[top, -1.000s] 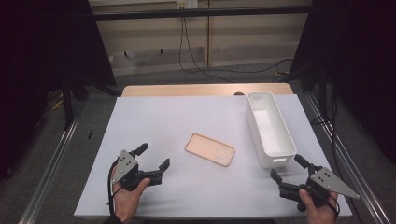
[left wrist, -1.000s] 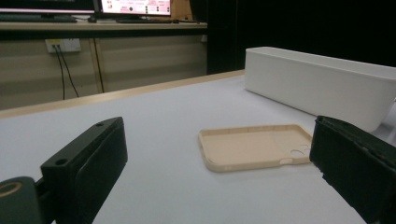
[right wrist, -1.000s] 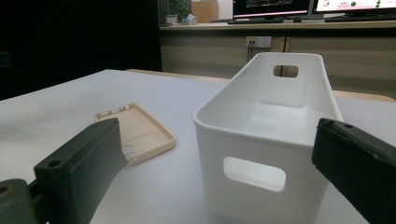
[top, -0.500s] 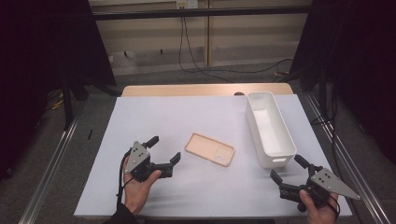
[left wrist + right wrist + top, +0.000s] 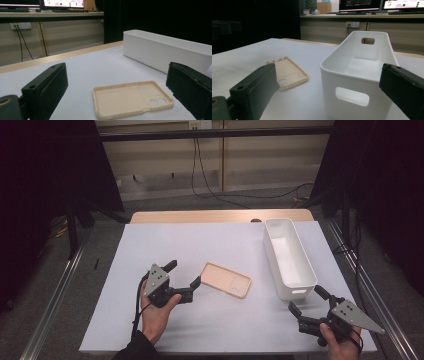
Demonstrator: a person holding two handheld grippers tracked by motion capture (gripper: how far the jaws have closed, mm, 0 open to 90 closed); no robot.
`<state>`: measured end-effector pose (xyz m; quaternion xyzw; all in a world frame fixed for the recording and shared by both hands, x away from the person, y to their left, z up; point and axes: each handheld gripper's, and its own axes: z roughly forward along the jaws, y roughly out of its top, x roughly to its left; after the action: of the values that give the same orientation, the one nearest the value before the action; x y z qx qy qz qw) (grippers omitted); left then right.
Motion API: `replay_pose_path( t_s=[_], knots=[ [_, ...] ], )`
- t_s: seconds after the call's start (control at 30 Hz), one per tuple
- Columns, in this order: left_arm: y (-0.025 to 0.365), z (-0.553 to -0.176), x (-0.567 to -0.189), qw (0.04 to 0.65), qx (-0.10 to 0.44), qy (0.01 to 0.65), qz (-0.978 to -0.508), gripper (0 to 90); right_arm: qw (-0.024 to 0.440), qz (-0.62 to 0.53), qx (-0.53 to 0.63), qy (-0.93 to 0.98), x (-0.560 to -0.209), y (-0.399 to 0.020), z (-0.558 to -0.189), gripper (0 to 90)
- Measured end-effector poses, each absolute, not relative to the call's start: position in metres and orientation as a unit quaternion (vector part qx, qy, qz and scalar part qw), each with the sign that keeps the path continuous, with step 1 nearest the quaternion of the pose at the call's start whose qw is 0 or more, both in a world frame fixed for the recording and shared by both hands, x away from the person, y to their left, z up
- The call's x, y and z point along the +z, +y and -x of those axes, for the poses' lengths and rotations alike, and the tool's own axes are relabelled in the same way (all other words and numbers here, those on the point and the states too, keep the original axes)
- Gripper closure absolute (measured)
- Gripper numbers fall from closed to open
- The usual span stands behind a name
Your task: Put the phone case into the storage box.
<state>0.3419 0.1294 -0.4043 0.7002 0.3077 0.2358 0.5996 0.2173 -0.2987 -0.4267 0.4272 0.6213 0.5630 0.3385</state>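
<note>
One white table cover point(image 5: 220, 245) spans the desk; on its right side sits a long white bin point(image 5: 289, 257), empty inside. Tan phone case point(image 5: 226, 279) lies open-side up near centre, just left of the bin, not touching it. L gripper point(image 5: 183, 276) has jaws wide, tips right beside the case's left end. R gripper point(image 5: 308, 301) sits w/ jaws wide too, near the bin's front end.

Open tabletop point(image 5: 200, 245) around phone case point(image 5: 226, 279); white bin point(image 5: 289, 257) rightward.
</note>
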Motion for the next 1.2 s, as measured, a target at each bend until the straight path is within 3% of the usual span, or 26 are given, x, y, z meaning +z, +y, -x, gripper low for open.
replay_pose_path(
  t_s=[0.27, 0.6, 1.2],
  knots=[
    [0.115, -0.363, -0.402, 0.591, 0.256, 0.297, -0.705, 3.2, 0.336, -0.43, 0.561, 0.623, -0.428, -0.299, -0.217, 0.8],
    [0.098, -0.386, -0.406, 0.562, 0.238, 0.285, -0.74, 4.8, 0.342, -0.428, 0.559, 0.622, -0.427, -0.3, -0.215, 0.8],
    [0.074, -0.419, -0.399, 0.561, 0.243, 0.282, -0.739, 5.8, 0.342, -0.429, 0.558, 0.623, -0.427, -0.3, -0.214, 0.9]
  ],
)
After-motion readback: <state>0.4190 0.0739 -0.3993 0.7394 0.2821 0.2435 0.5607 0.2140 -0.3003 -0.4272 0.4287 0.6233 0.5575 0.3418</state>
